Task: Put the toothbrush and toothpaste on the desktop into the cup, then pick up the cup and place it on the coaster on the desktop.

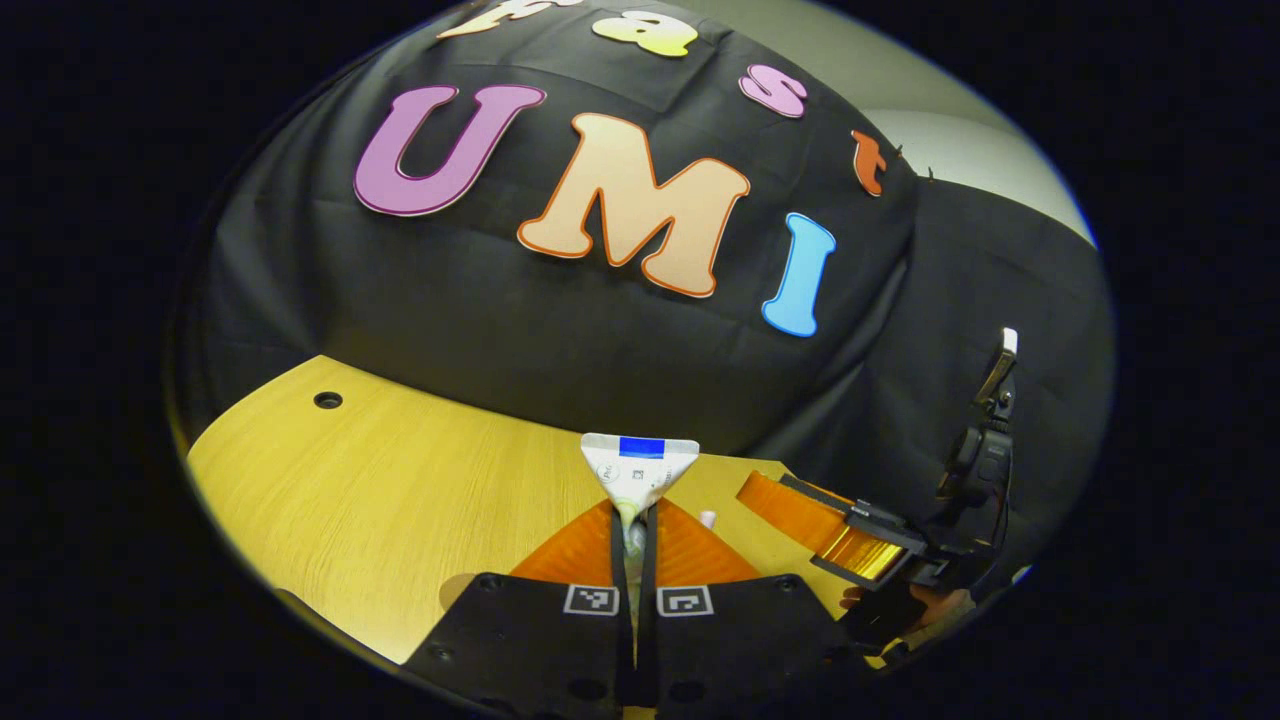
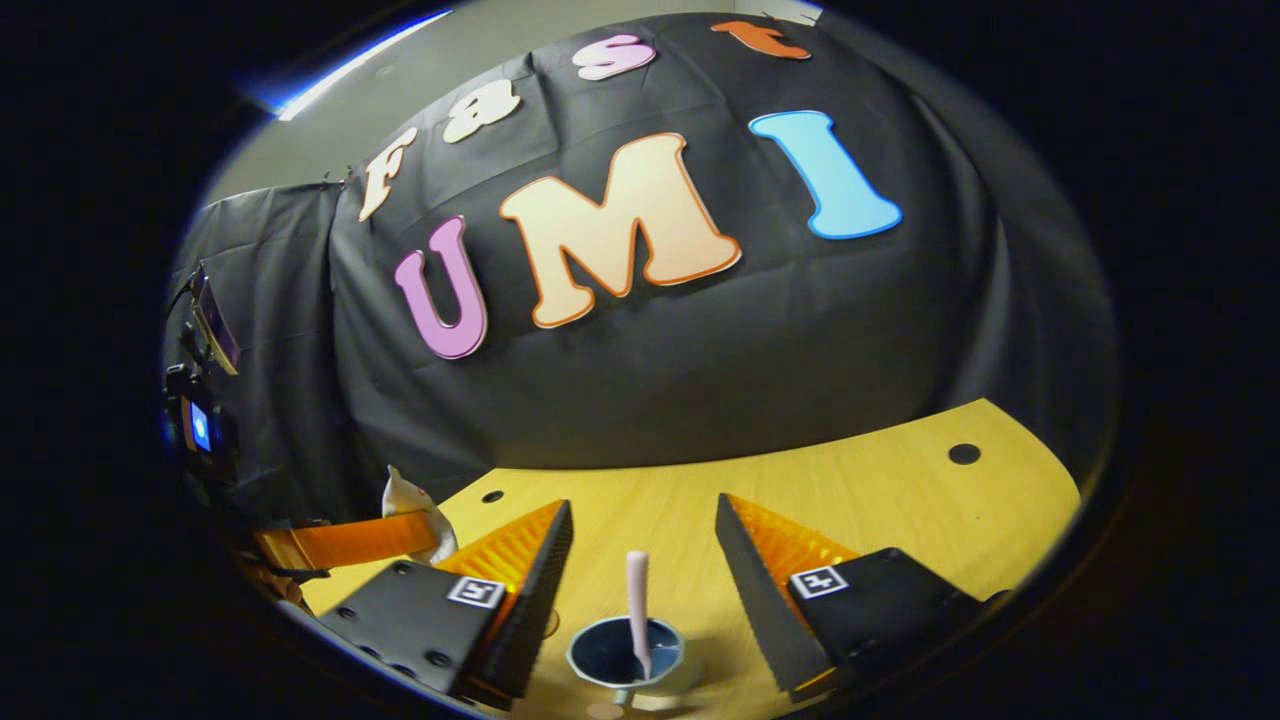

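Observation:
My left gripper (image 1: 636,512) is shut on the toothpaste tube (image 1: 640,468), a white tube with a blue band at its flat end, held upright above the wooden desk (image 1: 400,480). A small pale tip (image 1: 708,518) pokes up just right of its fingers. In the right gripper view, a dark blue cup (image 2: 625,655) stands on the desk close below my open right gripper (image 2: 643,503). A pink toothbrush (image 2: 637,600) stands upright in the cup, between the spread fingers and touching neither. The left gripper (image 2: 350,540) with the white tube (image 2: 405,495) is at the left.
The right gripper (image 1: 865,540), with a hand under it, is to the right in the left gripper view. The desk has round holes (image 1: 327,400) (image 2: 964,453) near its far edge. The black cloth wall stands right behind the desk.

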Demonstrator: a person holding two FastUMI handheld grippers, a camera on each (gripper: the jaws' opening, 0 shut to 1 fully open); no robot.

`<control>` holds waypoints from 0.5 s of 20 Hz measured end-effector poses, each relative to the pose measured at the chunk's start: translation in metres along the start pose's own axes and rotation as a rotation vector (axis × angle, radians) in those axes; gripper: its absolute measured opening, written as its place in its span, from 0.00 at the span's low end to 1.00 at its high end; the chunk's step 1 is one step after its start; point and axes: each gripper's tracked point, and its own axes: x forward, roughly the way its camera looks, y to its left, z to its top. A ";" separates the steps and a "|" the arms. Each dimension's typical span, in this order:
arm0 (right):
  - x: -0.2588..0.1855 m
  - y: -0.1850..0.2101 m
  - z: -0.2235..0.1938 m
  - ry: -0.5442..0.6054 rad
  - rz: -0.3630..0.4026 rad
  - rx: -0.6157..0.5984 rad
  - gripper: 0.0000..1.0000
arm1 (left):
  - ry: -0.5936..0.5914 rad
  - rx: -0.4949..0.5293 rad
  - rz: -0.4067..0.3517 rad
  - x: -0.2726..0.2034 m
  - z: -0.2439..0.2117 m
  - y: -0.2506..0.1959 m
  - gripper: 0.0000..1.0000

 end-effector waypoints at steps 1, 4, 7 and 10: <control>-0.005 -0.011 0.006 -0.021 -0.034 -0.007 0.93 | -0.001 0.011 -0.018 0.005 -0.001 -0.004 0.00; -0.033 -0.047 0.014 -0.045 -0.137 -0.028 0.99 | -0.008 0.027 -0.112 0.020 0.000 -0.028 0.00; -0.062 -0.075 0.007 -0.035 -0.226 -0.003 0.98 | -0.009 0.072 -0.183 0.035 -0.008 -0.045 0.00; -0.095 -0.099 -0.004 -0.037 -0.318 -0.005 0.94 | 0.007 0.126 -0.263 0.050 -0.028 -0.059 0.00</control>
